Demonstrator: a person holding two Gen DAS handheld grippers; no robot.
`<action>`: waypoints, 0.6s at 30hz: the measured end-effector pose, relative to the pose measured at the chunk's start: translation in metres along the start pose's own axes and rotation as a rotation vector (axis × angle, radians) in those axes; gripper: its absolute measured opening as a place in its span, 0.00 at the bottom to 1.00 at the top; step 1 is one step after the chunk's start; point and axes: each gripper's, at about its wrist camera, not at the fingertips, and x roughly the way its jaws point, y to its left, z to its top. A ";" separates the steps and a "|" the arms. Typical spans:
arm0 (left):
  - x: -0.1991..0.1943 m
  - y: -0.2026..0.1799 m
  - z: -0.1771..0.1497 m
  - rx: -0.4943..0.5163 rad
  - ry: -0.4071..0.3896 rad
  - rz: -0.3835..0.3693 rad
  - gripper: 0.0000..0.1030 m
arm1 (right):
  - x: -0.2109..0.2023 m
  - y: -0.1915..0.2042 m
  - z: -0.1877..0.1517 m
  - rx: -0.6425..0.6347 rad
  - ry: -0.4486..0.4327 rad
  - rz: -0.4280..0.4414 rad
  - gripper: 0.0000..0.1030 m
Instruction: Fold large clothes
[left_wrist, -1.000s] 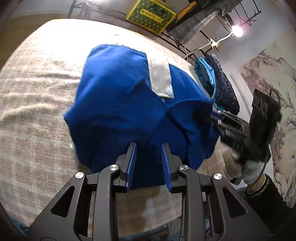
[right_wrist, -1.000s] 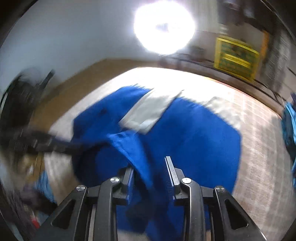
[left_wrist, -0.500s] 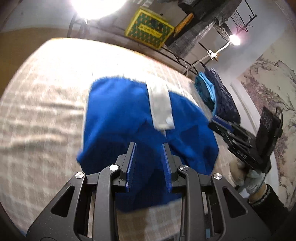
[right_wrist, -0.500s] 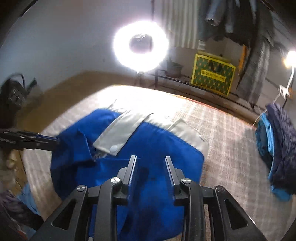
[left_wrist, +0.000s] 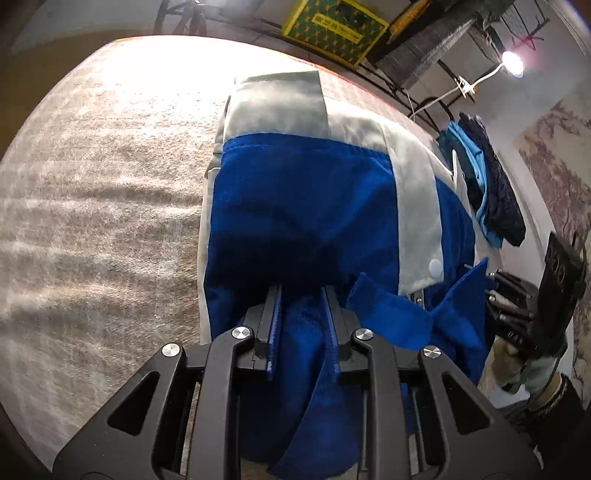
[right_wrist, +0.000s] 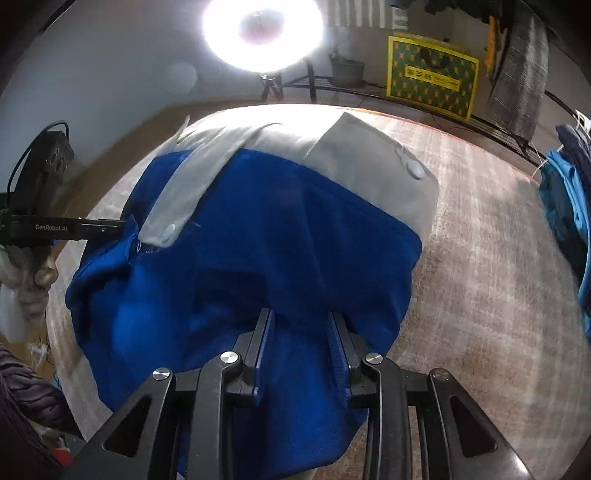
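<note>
A large blue garment (left_wrist: 303, 206) with grey panels (left_wrist: 413, 192) lies on a bed covered in a pale checked blanket (left_wrist: 103, 206). Taking the garment as the landmark, the left gripper (left_wrist: 301, 295) holds its near edge at one side and the right gripper (right_wrist: 301, 321) holds the near edge at the other; each pair of fingers is narrowly parted with blue cloth bunched and pinched between them, and the left jaws are closing a little tighter on it. A second ago the garment was a rounded, rumpled heap with one grey strip showing; now it sits as a squarer, flatter block, with the grey panels spread across its far end, so a fold seems to have just been carried over and laid down. A loose blue flap (left_wrist: 391, 314) sticks up near the left gripper and probably needs tucking. Beyond the garment's far edge stand a ring light (right_wrist: 262, 33) and a yellow box (right_wrist: 430, 75); other clothes (right_wrist: 570, 192) lie to its right.
</note>
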 end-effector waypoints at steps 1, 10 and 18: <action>-0.005 -0.001 0.006 -0.013 0.013 -0.001 0.23 | -0.004 -0.002 0.004 0.010 0.012 0.015 0.29; -0.027 -0.063 0.079 0.096 -0.129 -0.042 0.22 | -0.030 -0.030 0.066 0.114 -0.153 0.138 0.32; 0.042 -0.062 0.106 0.100 -0.011 0.012 0.22 | 0.032 -0.021 0.102 0.099 -0.080 0.169 0.32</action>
